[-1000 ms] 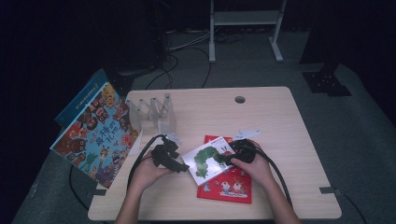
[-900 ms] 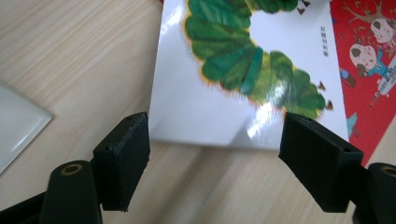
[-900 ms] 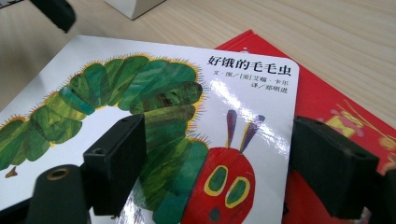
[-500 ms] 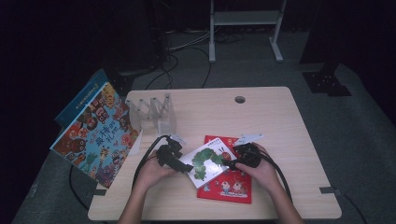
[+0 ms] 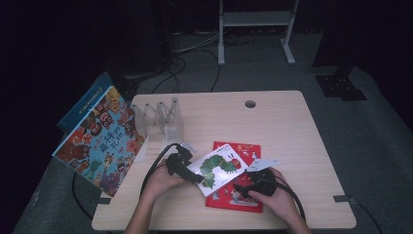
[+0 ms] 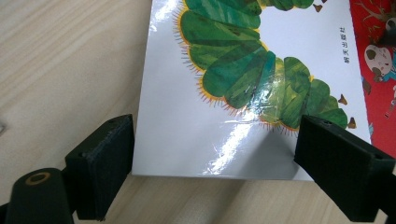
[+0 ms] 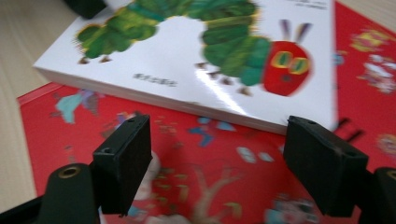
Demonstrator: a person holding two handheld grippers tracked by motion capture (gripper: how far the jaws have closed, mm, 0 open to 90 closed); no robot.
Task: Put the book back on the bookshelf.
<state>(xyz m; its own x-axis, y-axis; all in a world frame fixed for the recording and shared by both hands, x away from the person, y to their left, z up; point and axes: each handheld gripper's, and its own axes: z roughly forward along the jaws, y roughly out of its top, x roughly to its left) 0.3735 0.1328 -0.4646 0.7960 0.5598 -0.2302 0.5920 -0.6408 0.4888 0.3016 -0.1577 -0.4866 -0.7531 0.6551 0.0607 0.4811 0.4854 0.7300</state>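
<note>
A white picture book with a green caterpillar (image 5: 218, 168) (image 6: 243, 70) (image 7: 196, 51) lies flat, partly on top of a red picture book (image 5: 243, 197) (image 7: 224, 154). My left gripper (image 5: 194, 176) (image 6: 219, 172) is at the white book's left end. Its jaws have just been opening and stand wide on either side of the book's near edge without pressing it. My right gripper (image 5: 243, 186) (image 7: 215, 163) hovers open over the red cover, just short of the white book's edge. Its jaws have closed a little, with nothing between them.
A large colourful book (image 5: 100, 139) leans off the table's left side. A clear plastic rack (image 5: 160, 119) stands behind the left hand. A white paper slip (image 5: 263, 163) lies by the red book. A cable hole (image 5: 250, 104) is at the back of the table (image 5: 302, 146).
The right gripper has pulled back from the white book's right edge toward the near side of the table. The left gripper's jaws have widened; the white book now lies flat.
</note>
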